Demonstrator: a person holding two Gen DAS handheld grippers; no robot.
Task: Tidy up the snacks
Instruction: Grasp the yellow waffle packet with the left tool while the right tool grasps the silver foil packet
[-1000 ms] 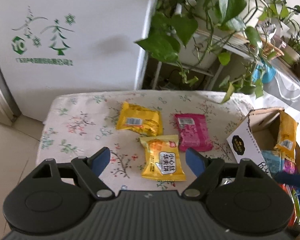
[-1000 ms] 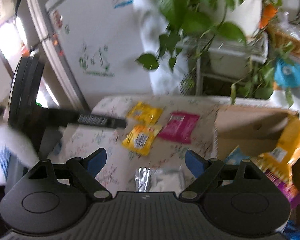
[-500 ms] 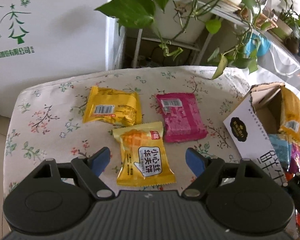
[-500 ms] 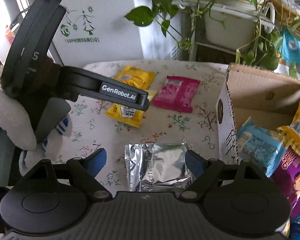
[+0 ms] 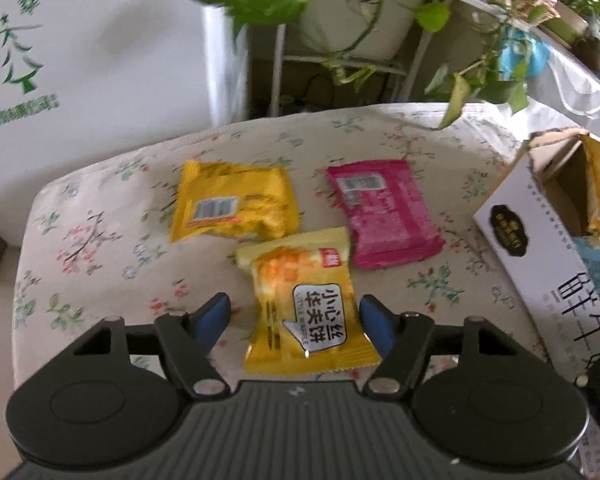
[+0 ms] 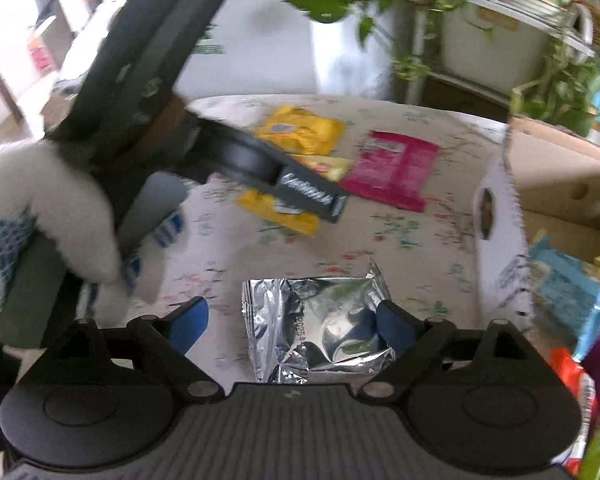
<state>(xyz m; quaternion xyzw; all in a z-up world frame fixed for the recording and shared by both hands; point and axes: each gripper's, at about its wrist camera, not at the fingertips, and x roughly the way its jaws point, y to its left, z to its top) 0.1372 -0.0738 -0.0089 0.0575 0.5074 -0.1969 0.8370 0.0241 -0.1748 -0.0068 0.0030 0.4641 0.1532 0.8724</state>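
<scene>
Left gripper (image 5: 294, 316) jaws wide apart, straddling yellow waffle packet (image 5: 306, 312) on floral tablecloth (image 5: 100, 240), nothing clamped; right gripper (image 6: 292, 320) equally spread around silver foil packet (image 6: 316, 324); pink packet (image 5: 382, 218) beside open snack box (image 5: 540, 248)

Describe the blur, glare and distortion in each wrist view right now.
Left wrist view: mostly sharp, waffle packet text readable between the open left gripper; mild smear on the yellow packet; fisheye bends the table edge. Right wrist view: heavy motion blur on the left gripper and gloved hand; glare on the silver packet between the open right gripper; window blown out.
</scene>
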